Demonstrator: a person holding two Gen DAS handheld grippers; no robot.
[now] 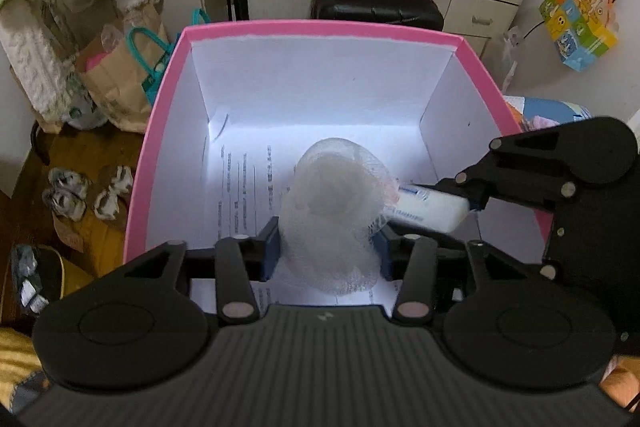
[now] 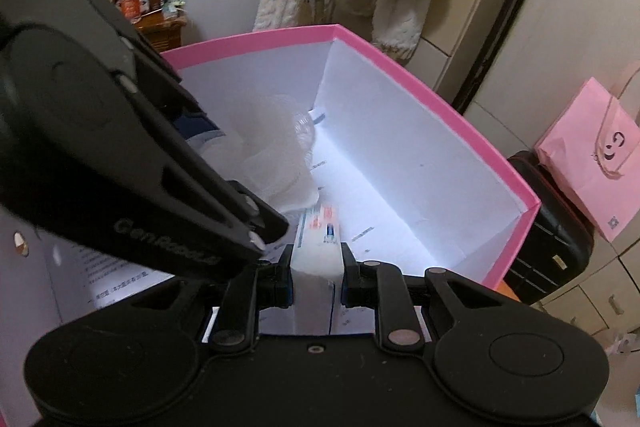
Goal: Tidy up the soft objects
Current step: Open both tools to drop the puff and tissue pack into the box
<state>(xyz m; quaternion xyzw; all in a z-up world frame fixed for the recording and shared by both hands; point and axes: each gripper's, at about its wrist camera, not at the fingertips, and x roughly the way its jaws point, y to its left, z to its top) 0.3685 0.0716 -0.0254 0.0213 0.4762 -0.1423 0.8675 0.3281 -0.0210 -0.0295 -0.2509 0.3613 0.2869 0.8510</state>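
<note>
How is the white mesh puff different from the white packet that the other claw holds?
The mesh puff is round, fluffy netting; the packet is smooth, flat and printed. The puff sits in the left claw, the packet in the right claw. Both are white, over the pink box.

Your brightest area in both views is the floor of the pink box, where the white lining glares to a bluish white and washes out the printed sheet. The room around it sits dim and warm-toned. The white mesh puff is soft and out of focus, close to the lens. Fisheye bending curves the box rim and cabinet lines towards the edges, and your corners fall to black vignette. Gripper bodies read as near-featureless dark shapes.
</note>
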